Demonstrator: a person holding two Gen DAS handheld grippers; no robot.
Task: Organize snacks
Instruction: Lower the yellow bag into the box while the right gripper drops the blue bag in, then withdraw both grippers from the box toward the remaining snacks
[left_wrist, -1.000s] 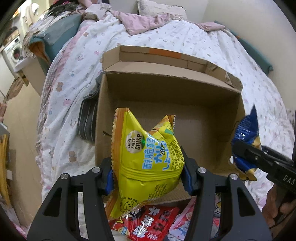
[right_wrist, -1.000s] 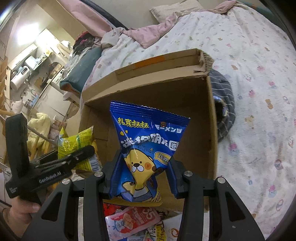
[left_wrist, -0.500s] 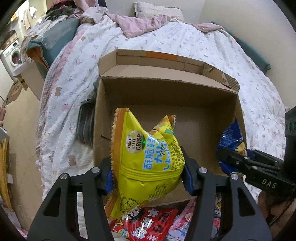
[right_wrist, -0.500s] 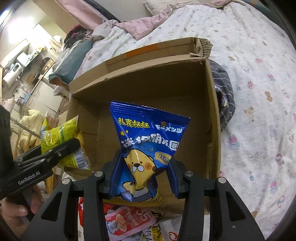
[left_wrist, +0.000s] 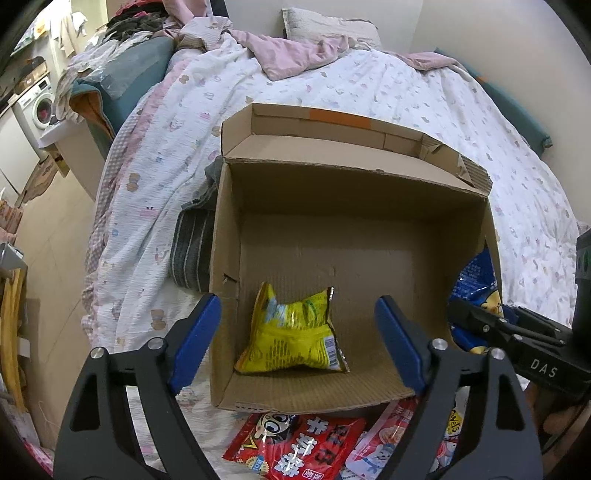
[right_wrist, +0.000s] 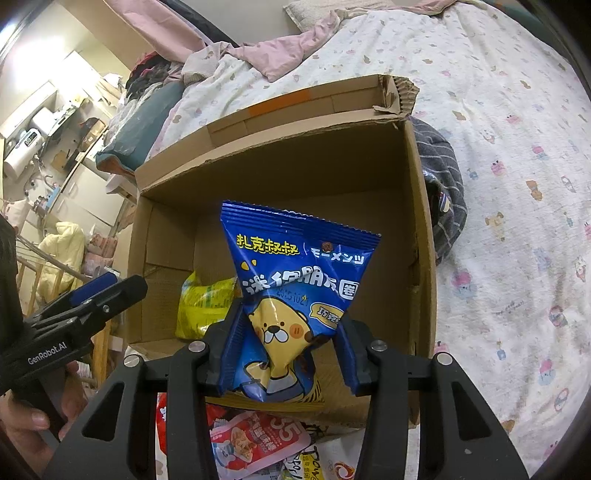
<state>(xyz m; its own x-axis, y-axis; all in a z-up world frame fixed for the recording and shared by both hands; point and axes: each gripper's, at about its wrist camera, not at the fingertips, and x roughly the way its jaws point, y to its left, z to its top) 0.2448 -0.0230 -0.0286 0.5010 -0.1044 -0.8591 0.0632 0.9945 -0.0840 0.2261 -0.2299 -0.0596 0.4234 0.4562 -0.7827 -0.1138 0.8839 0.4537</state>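
An open cardboard box (left_wrist: 354, 192) lies on the bed. A yellow snack bag (left_wrist: 293, 334) lies on the box floor near its front left; it also shows in the right wrist view (right_wrist: 201, 308). My left gripper (left_wrist: 297, 343) is open and empty, its blue pads spread wide above the bag. My right gripper (right_wrist: 286, 363) is shut on a blue snack bag (right_wrist: 295, 291) and holds it over the box's front edge. The blue bag (left_wrist: 474, 284) and the right gripper show at the right in the left wrist view.
Several loose snack packets lie on the bed in front of the box, a red one (left_wrist: 295, 443) and a pink one (right_wrist: 255, 439). A grey striped cloth (left_wrist: 192, 247) lies against the box's left side. The bed edge and floor are at the left.
My left gripper opened and let go of the yellow bag, which dropped onto the box floor. My right gripper still holds the blue bag, slightly closer to the box.
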